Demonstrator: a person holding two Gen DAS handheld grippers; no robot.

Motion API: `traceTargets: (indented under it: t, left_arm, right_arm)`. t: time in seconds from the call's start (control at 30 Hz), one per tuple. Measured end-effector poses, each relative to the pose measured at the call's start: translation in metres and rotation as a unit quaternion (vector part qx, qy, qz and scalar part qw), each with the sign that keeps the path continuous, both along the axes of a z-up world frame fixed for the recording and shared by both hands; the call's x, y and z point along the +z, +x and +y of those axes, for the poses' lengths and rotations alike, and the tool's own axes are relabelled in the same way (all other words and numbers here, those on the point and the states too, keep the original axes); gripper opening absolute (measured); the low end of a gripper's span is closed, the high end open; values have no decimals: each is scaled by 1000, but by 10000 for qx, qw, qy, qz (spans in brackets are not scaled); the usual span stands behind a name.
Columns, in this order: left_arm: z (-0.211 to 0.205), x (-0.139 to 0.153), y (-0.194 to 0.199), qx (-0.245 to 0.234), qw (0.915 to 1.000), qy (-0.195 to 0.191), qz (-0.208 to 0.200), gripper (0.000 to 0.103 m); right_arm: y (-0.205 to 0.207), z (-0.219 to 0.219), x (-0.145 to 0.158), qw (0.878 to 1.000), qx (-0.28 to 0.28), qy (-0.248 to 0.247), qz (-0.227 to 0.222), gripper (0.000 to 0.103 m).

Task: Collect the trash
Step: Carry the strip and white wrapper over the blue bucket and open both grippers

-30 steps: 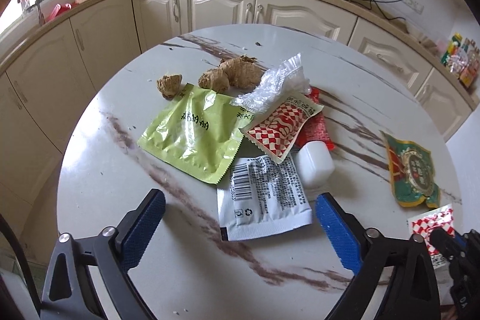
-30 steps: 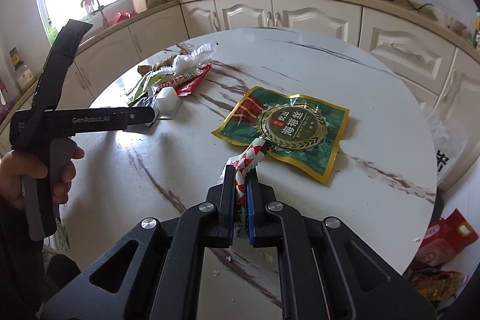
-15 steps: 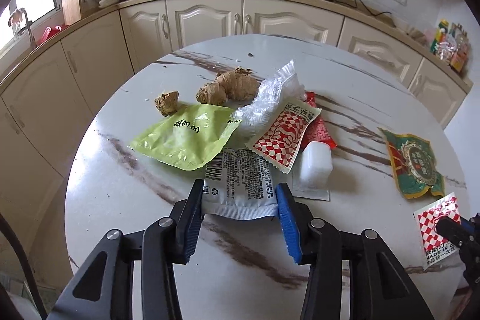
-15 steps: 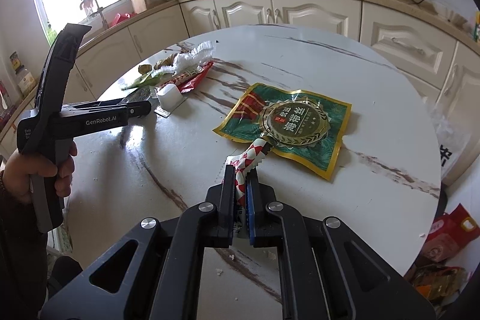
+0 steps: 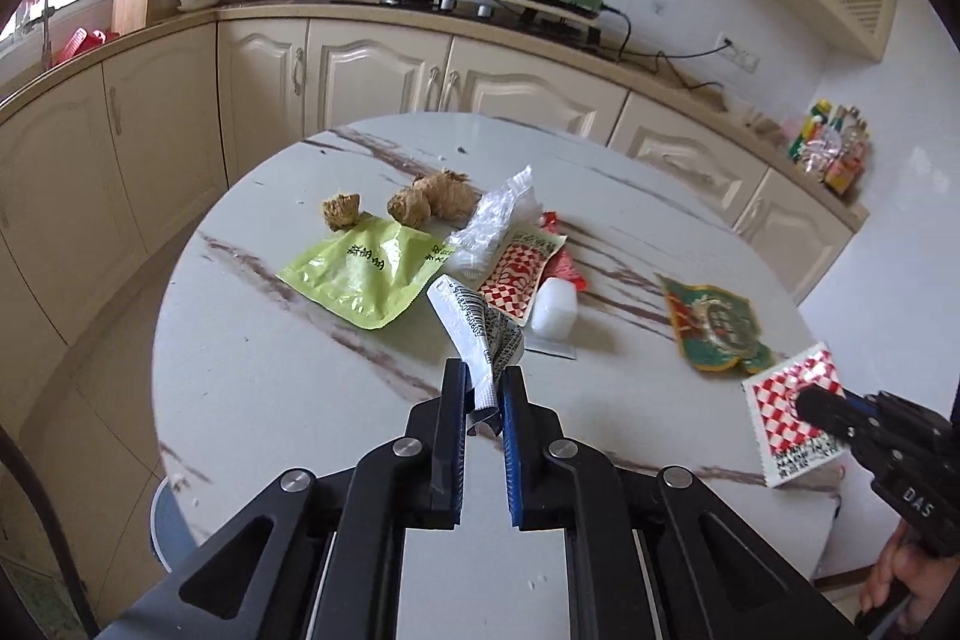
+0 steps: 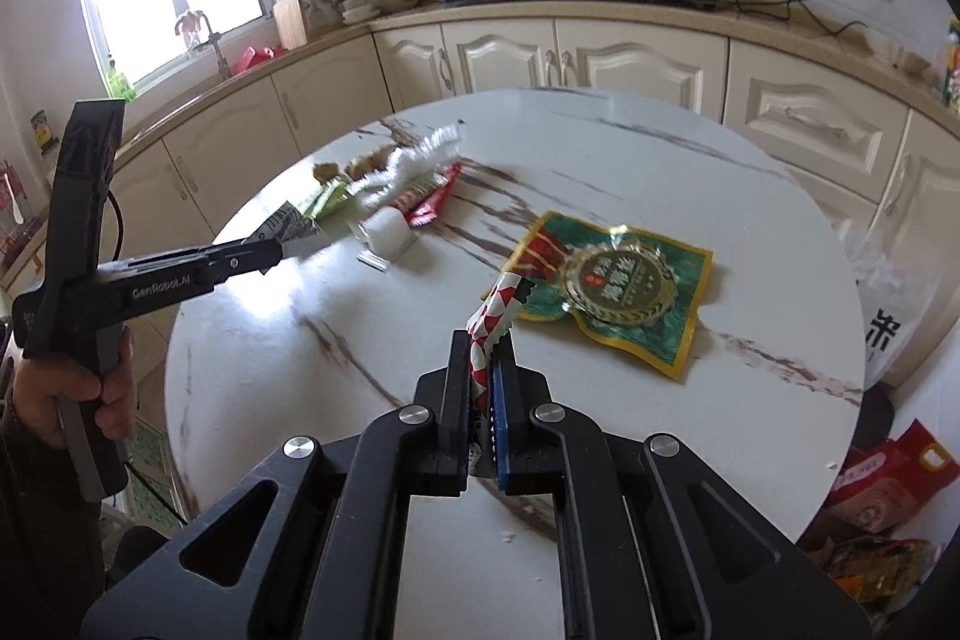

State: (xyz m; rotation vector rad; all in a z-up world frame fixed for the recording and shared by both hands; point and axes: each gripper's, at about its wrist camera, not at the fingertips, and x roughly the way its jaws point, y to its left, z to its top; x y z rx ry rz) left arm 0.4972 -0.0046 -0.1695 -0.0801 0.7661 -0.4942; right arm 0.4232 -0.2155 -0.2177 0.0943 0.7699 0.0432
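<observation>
The round marble worktop point(image 5: 252, 400) holds most of the trash, so I judge the job barely begun: a green-gold pouch point(image 6: 618, 286) lies right, a lime sachet point(image 5: 363, 274), clear crinkled plastic point(image 5: 498, 214), a second checkered packet point(image 5: 522, 274) and a small white tub point(image 5: 555, 307) sit far left. My left tongs point(image 5: 483, 400) pinch a creased silver barcode packet point(image 5: 474, 322), lifted clear. My right tongs point(image 6: 480, 388) are clamped on a red-white checkered packet point(image 6: 495, 310), crumpled upward.
</observation>
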Motion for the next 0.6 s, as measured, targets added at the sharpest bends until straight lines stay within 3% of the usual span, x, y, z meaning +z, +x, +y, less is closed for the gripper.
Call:
traceTargets:
  t: [0.3,0.6]
  left_arm:
    - [72,31,-56,92,9994,-293,-175,6]
    - [207,38,-110,854,9955,-347,-227,6]
  right_arm:
    - [20,75,27,9985,483,-87,-246,7]
    - [84,222,14,9876,1556,-49,-207,7]
